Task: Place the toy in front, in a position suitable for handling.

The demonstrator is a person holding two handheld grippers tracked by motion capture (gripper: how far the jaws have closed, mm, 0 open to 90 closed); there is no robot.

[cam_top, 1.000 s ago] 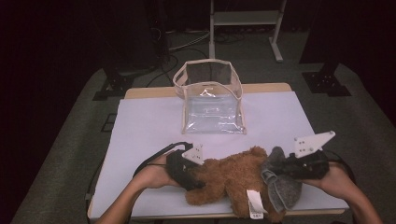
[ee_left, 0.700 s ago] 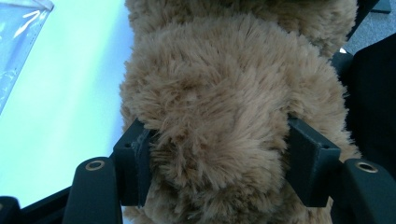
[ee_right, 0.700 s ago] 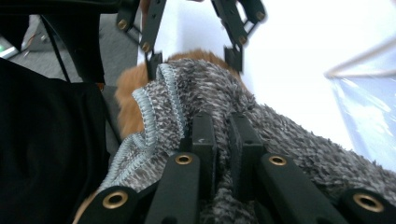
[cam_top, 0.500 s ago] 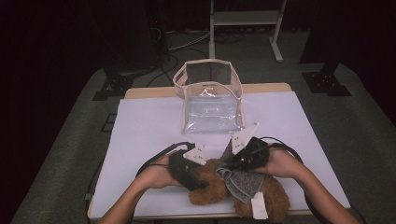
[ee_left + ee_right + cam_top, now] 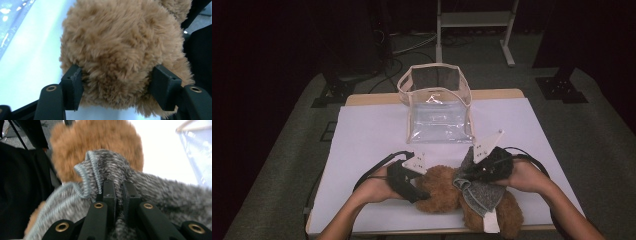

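A brown plush teddy bear (image 5: pixel 442 192) lies near the table's front edge. My left gripper (image 5: pixel 419 192) is shut on its left end; in the left gripper view both pads (image 5: pixel 75 82) press into the fur of the bear (image 5: pixel 120 45). My right gripper (image 5: pixel 469 175) is shut on a grey knit garment (image 5: pixel 482 197) that drapes over the bear's middle. In the right gripper view the jaws (image 5: pixel 119 187) pinch a fold of the grey knit (image 5: pixel 100 167), with the bear's fur (image 5: pixel 100 140) just beyond. A white tag (image 5: pixel 490 226) hangs at the bear's lower right.
A clear plastic bag with a beige rim (image 5: pixel 437 107) stands open at the back middle of the white table (image 5: pixel 367 135). Black cables trail from both grippers. A metal stand (image 5: pixel 472 20) and dark floor lie beyond the table.
My right gripper has carried the grey knit garment leftward, from the bear's right end onto its middle. The left gripper has stayed in place on the bear.
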